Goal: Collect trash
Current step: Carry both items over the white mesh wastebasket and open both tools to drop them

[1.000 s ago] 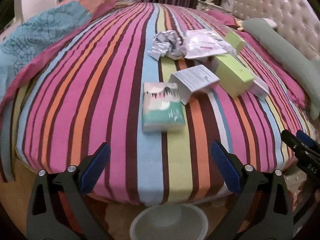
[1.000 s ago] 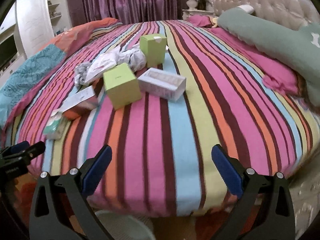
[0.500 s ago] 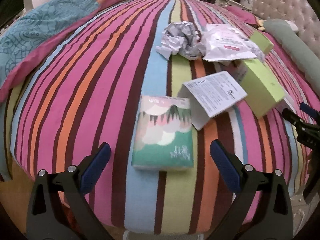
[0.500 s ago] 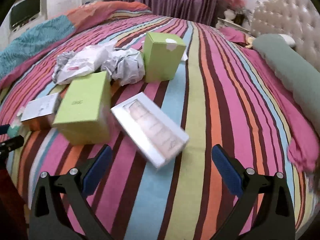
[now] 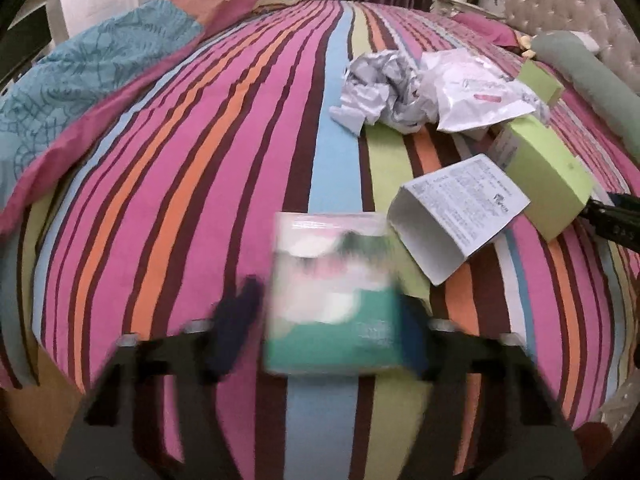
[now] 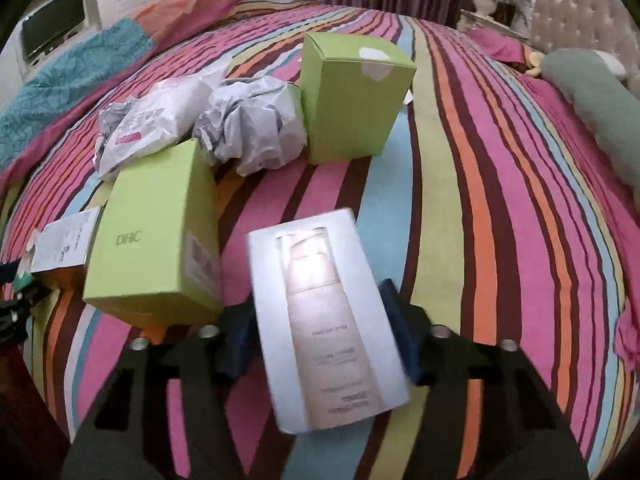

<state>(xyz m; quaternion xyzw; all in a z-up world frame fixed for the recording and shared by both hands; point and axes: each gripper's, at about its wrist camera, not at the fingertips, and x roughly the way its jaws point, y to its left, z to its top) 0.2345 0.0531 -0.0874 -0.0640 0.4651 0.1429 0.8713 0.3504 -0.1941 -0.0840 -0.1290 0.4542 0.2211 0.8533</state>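
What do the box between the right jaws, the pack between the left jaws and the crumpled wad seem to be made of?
White box: looks like glossy card with sharp folded edges; the sheen could be a film coating.
Teal pack: probably soft plastic film, with a shiny seam at the top; blurred.
Crumpled wad: paper, matte, holding sharp creases.

On the bed (image 6: 460, 208), a lying box (image 6: 160, 236) sits left of the white carton (image 6: 328, 320).

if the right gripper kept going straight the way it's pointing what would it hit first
Nothing new: the right gripper has just closed on the white window box. Past it, probably bare striped bedspread, then perhaps the upright green box; depth is unclear.
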